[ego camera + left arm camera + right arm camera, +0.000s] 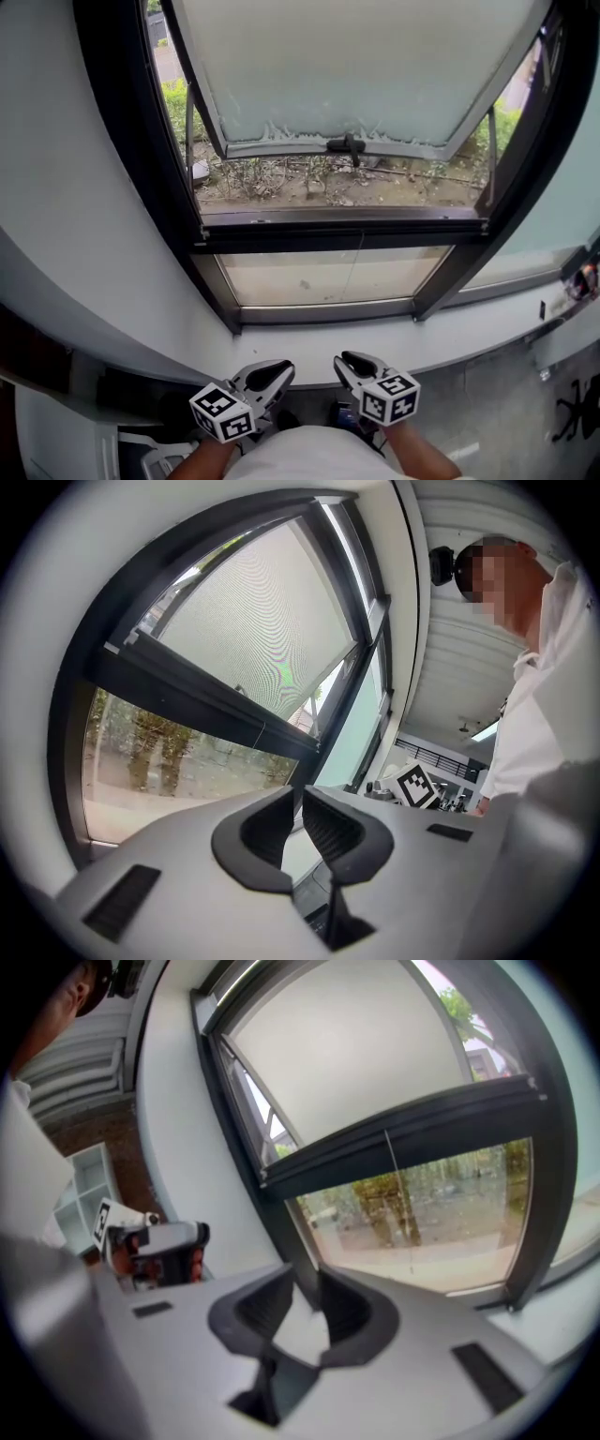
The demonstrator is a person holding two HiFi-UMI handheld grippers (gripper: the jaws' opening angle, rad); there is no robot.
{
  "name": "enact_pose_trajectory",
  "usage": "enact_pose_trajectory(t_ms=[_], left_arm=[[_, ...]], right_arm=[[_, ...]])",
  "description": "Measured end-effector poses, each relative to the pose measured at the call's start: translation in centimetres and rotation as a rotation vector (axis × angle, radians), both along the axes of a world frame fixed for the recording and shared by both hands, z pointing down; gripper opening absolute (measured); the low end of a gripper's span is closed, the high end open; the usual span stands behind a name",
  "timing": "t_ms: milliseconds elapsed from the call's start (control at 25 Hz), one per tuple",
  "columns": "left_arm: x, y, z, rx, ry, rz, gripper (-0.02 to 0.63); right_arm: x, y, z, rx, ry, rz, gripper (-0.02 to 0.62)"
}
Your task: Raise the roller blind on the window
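Note:
The pale roller blind [356, 66] [267, 621] [356, 1054] covers the upper pane of the dark-framed window [337, 230]. The lower panes are bare, with ground and plants outside. A thin pull cord [357, 258] [400, 1213] hangs down over the lower pane. Both grippers are low by the person's body, below the white sill [469, 330] and well short of the cord. My left gripper [270, 375] [300, 797] is shut with nothing between its jaws. My right gripper [354, 362] [307, 1283] is open and empty.
A grey wall [84, 206] curves along the left of the window. A window handle [347, 145] sits on the tilted sash. A white shelf unit [82, 1185] stands at the left, a black chair base [574, 412] on the floor at right.

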State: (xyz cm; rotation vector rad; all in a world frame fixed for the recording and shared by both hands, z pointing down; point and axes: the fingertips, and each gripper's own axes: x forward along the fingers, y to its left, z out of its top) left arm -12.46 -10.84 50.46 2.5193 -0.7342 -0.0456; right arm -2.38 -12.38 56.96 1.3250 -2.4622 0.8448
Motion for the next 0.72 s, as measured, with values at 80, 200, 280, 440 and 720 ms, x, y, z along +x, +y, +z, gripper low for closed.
enact_pose_trajectory(t_ms=[80,200,280,440,720], left_arm=[[0.3,-0.3,0.0,0.002,-0.010,-0.007,0.037],[1.3,-0.6,-0.3,0.006,-0.010,-0.017,0.037],[2.0,-0.8,-0.6,0.012,-0.009,-0.024,0.037],[2.9,-1.1,-1.2,0.023,-0.008,-0.039,0.037],[3.4,-2.0,-1.4,0.035,-0.013,-0.073,0.037]], right_arm=[[0.3,-0.3,-0.1,0.003,0.001,-0.002,0.086],[1.2,-0.6,-0.4,0.007,0.010,-0.017,0.086],[1.9,-1.0,-0.4,0.006,0.017,-0.025,0.086],[3.2,-1.9,-0.9,0.016,0.022,-0.040,0.086],[4.0,-3.1,-1.1,0.026,0.030,-0.063,0.086]])
